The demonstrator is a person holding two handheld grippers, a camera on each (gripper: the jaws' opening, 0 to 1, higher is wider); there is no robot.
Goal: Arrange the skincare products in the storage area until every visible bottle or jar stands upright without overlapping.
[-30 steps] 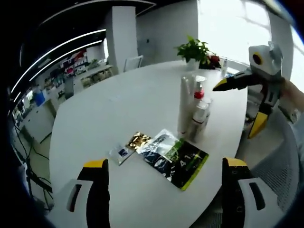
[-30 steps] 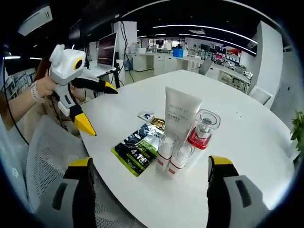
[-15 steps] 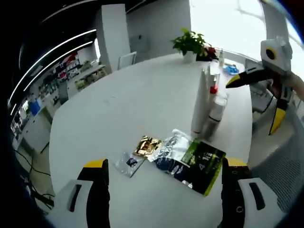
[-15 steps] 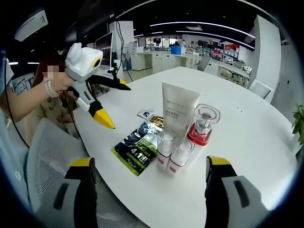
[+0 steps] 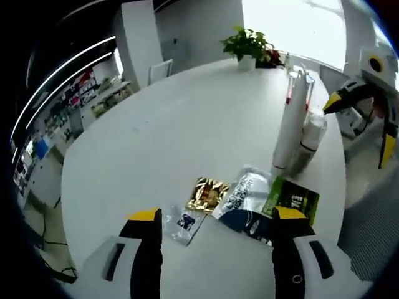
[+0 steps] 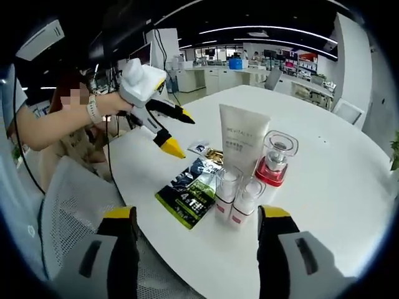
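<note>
With jaws spread and empty, the left gripper (image 6: 167, 128) is closing in on the flat sachets (image 6: 194, 193) beside the upright tube (image 6: 244, 140) and bottles (image 6: 240, 199) near the tabletop (image 6: 324, 187) edge, while the right gripper (image 6: 196, 233), likewise agape, is hovering.

Open office (bright window (image 5: 293, 22)), white round table (image 5: 156, 137).

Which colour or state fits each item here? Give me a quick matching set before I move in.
Things:
1. tall white squeeze tube
2. clear-capped jar with red base
3. black and green flat sachet
4. small gold foil packet

Descriptions:
a. lying flat nearest the table edge
b. shiny, lying flat
c. standing, tallest of the group
d. standing beside the tube

Pairs: 1-c, 2-d, 3-a, 4-b
</note>
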